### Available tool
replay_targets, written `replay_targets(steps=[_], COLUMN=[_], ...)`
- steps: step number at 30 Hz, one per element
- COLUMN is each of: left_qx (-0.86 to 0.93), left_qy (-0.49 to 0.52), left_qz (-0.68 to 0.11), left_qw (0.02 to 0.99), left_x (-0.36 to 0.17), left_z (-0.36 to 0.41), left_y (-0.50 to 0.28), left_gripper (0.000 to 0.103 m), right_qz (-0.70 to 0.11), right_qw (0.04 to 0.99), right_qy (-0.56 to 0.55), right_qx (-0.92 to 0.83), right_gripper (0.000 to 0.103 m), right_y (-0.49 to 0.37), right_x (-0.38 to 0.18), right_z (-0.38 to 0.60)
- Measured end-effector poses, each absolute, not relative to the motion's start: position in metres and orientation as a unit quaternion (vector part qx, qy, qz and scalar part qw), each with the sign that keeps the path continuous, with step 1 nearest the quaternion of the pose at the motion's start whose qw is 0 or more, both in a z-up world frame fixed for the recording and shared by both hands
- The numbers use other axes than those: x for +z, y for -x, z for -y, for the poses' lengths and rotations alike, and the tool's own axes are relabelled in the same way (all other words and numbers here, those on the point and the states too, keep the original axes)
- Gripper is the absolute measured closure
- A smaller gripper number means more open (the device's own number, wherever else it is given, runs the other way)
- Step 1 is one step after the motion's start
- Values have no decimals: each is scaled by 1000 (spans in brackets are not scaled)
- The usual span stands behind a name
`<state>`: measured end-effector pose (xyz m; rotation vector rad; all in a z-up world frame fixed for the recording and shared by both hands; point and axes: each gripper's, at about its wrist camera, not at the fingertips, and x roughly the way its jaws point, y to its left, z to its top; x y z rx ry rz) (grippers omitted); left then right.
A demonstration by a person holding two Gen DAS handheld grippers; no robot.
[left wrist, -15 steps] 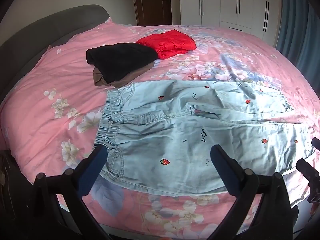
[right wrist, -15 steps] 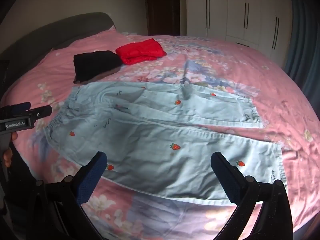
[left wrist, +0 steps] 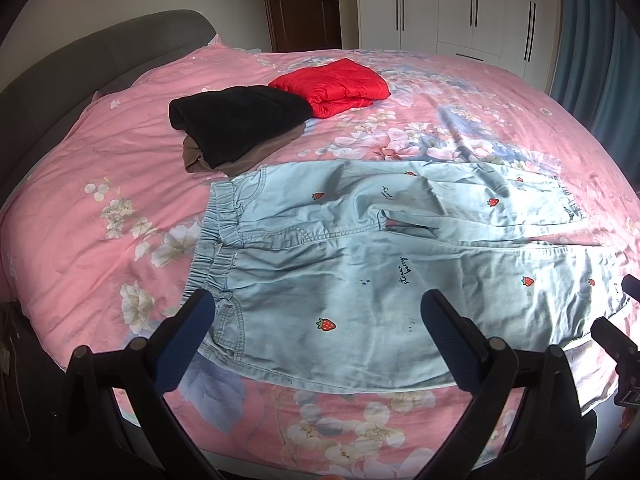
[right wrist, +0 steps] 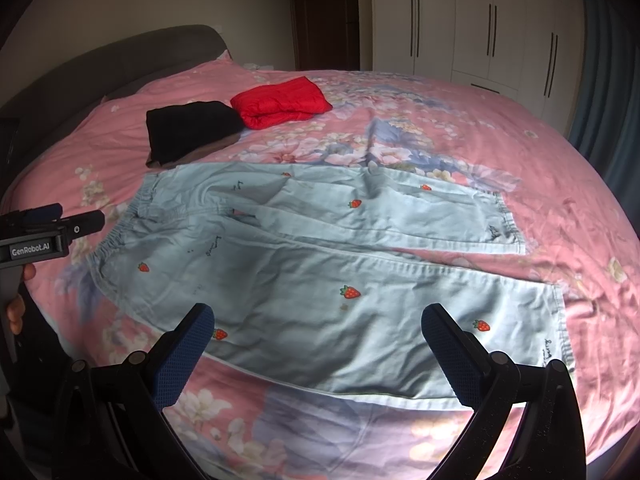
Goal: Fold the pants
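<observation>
Light blue pants with strawberry prints (left wrist: 360,264) lie spread flat on the pink floral bed, waistband to the left, both legs stretched to the right; they also show in the right wrist view (right wrist: 320,264). My left gripper (left wrist: 320,340) is open and empty, hovering over the near edge by the waistband. My right gripper (right wrist: 320,348) is open and empty, above the near leg. The left gripper's body shows at the left edge of the right wrist view (right wrist: 40,236).
A folded black garment on a brown one (left wrist: 236,124) and a folded red jacket (left wrist: 332,86) lie further back on the bed (left wrist: 100,200). A grey headboard (left wrist: 80,72) is at left. White wardrobes (left wrist: 460,4) and a blue curtain (left wrist: 592,48) stand behind.
Both grippers have shifted only slightly; the pants and other clothes lie as before.
</observation>
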<state>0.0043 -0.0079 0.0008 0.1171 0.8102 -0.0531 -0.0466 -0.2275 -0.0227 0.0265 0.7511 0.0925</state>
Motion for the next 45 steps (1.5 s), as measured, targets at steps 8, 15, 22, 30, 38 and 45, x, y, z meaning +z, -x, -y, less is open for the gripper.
replay_targets(steps=[8, 15, 22, 30, 38, 45], left_qx=[-27, -27, -27, -40, -18, 46], left_qy=[-60, -60, -69, -35, 153, 267], left_qz=[-394, -392, -390, -388, -445, -502], left_qw=[917, 918, 918, 920, 882, 821], left_x=[0, 0, -4, -9, -54, -109], left_z=[8, 9, 9, 4, -64, -128], left_y=[-1, -1, -2, -6, -31, -25], left_gripper=[0, 0, 0, 0, 0, 2], right_qz=[-367, -367, -367, -369, -374, -444], right_qw=[929, 929, 929, 928, 925, 888], right_qy=[-14, -14, -13, -14, -13, 45], right_qx=[45, 45, 45, 45, 62, 109], right_gripper=[0, 0, 0, 0, 0, 0], right_y=[47, 46, 46, 45, 37, 33], right_x=[-23, -24, -25, -28, -44, -87], right_z=[227, 228, 228, 229, 217, 170])
